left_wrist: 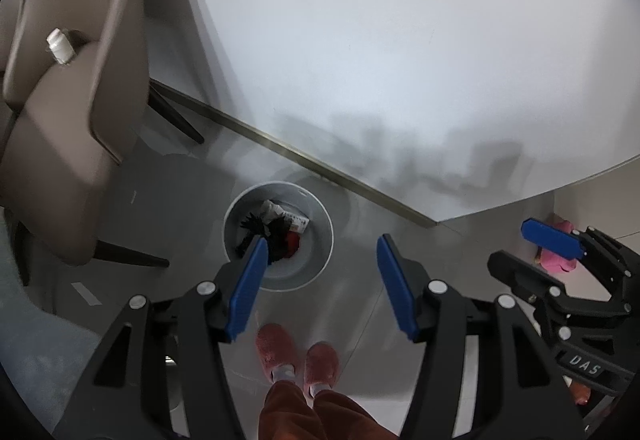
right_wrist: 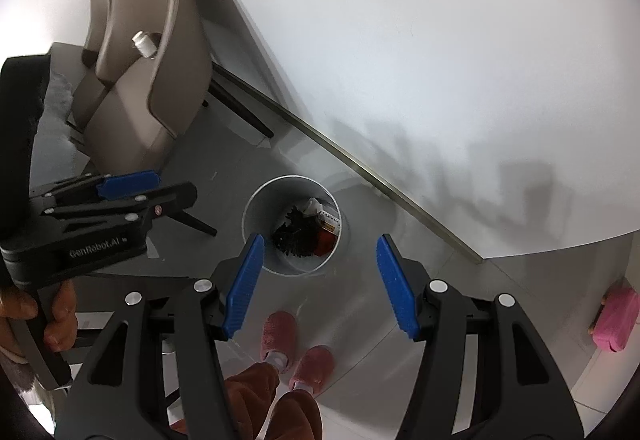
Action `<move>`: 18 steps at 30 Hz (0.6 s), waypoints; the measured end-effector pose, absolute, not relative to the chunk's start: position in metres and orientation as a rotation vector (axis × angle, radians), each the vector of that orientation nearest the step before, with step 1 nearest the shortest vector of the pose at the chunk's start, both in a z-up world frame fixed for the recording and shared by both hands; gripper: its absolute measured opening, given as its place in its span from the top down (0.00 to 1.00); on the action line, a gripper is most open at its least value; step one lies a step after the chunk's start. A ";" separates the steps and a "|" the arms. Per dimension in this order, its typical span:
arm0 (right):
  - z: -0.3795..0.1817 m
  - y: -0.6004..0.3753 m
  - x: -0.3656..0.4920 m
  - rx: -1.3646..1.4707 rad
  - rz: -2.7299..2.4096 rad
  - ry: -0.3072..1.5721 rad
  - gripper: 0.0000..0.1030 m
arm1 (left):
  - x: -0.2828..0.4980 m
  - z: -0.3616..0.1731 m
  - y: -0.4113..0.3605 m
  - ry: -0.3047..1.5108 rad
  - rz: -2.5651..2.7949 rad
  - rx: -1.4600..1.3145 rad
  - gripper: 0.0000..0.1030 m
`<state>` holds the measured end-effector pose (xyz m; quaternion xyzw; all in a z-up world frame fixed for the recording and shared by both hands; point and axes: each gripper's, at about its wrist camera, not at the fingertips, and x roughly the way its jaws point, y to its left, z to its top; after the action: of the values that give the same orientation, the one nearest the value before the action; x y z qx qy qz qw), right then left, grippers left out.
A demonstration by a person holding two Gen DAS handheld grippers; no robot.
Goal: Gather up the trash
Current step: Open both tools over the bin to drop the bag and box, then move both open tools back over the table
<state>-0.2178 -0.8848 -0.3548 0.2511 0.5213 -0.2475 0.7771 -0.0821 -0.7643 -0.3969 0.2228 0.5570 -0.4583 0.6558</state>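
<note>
A round grey bin [left_wrist: 316, 264] stands on the floor beside the white table; it also shows in the right wrist view [right_wrist: 260, 228]. Inside lie black shredded scraps [left_wrist: 264, 230], a red piece [left_wrist: 292, 240] and a white wrapper [left_wrist: 294, 220]; the right wrist view shows the black scraps [right_wrist: 296, 236] too. My left gripper [left_wrist: 320, 284] is open and empty above the bin. My right gripper [right_wrist: 320, 284] is open and empty above the bin as well. A small white bottle [left_wrist: 60, 47] lies on the chair seat, also in the right wrist view [right_wrist: 145, 44].
A white table [left_wrist: 400, 39] fills the upper right. Beige chairs [left_wrist: 60, 143] with black legs stand at the left. The person's feet in pink slippers [left_wrist: 296, 356] are below the bin. A pink object [right_wrist: 616, 320] lies on the floor at the right.
</note>
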 end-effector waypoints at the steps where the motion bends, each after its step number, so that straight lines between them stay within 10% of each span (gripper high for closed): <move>1: -0.349 -0.881 -0.217 0.534 -0.528 1.123 0.45 | -0.081 -0.388 -0.760 1.247 -1.031 0.499 0.44; 18: -0.195 -0.731 -0.146 0.223 -0.106 1.008 0.45 | -0.051 -0.224 -0.555 1.050 -0.615 0.230 0.37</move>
<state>-0.1457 -0.7313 -0.1952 0.1065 0.4817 -0.0505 0.8683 -0.0509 -0.5553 -0.2238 0.1077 0.4922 -0.2880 0.8144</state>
